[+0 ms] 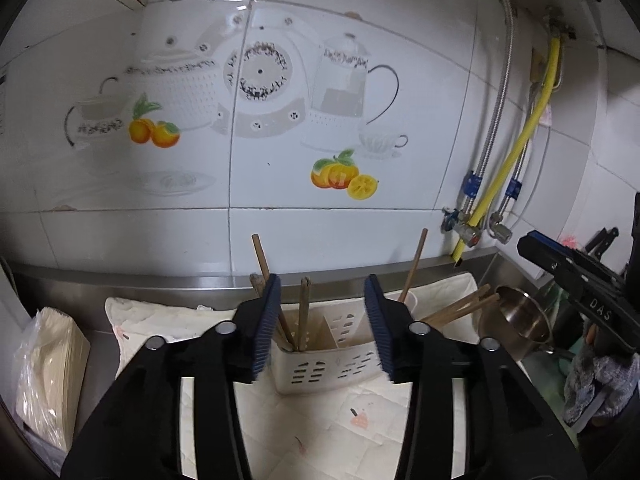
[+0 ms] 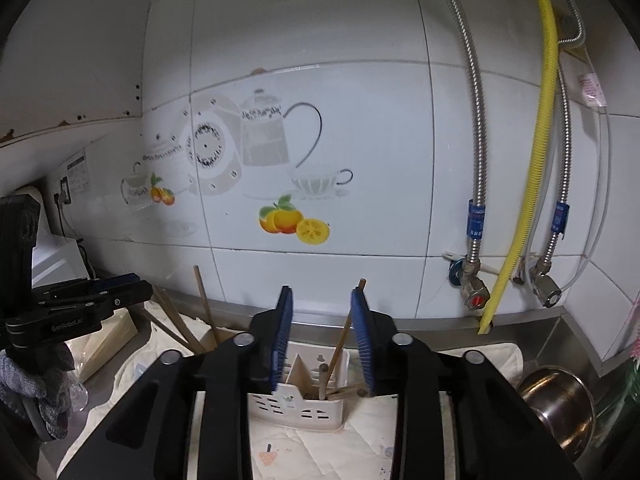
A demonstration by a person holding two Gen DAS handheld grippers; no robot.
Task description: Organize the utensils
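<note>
I hold left gripper level, jaws wide, empty | right gripper level, jaws wide, empty | wooden chopsticks stand in white utensil holder on quilted mat

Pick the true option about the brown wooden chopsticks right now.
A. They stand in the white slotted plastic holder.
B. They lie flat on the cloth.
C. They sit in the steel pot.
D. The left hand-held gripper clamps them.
A: the brown wooden chopsticks stand inside the white slotted plastic holder, and both hand-held grippers are open and empty.
</note>
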